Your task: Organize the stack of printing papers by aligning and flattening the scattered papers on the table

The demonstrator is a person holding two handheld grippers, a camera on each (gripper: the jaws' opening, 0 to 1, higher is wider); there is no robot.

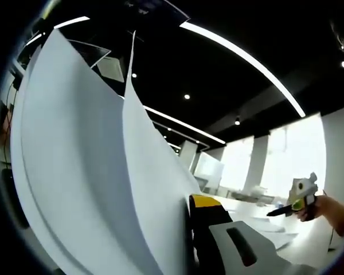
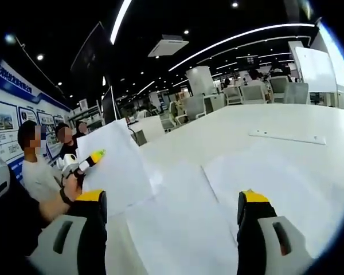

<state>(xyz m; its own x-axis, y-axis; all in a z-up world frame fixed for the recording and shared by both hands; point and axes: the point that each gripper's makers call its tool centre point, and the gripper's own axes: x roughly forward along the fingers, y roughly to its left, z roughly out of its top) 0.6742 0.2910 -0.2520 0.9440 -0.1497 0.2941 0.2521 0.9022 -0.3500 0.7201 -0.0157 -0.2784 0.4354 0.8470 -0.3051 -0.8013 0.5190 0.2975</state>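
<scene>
1. While the left gripper (image 1: 189,229) rises from the bottom of the left gripper view, only one yellow-tipped jaw shows clearly at lower centre, and white sheets of paper (image 1: 86,172) stand pressed against its left side, covering the left half of the frame.
2. Those sheets curve upward toward the upper left, with one sheet's edge forming a sharp peak near the top centre; they look held in the left gripper, lifted off the table.
3. At the right edge of the left gripper view, a hand (image 1: 327,209) holds the right gripper (image 1: 275,212), small and low in the frame above the white table (image 1: 309,240).
4. Seen in the right gripper view, the right gripper (image 2: 172,206) has its two yellow-tipped jaws standing wide apart at lower left and lower right, with nothing between them.
5. Between and beyond those jaws, more loose papers (image 2: 183,223) lie flat on the white table (image 2: 258,126), overlapping and not lined up.
6. At centre left of the right gripper view, the left gripper (image 2: 94,157) clamps a raised sheet (image 2: 117,166), which tilts up from the table.
7. A long thin strip (image 2: 286,137) lies on the table at right of centre, well apart from the papers.
8. Seated people (image 2: 37,166) show at the left edge, and office chairs (image 2: 241,94) stand beyond the table's far side.
9. No tray, box or other container for the papers can be made out.
</scene>
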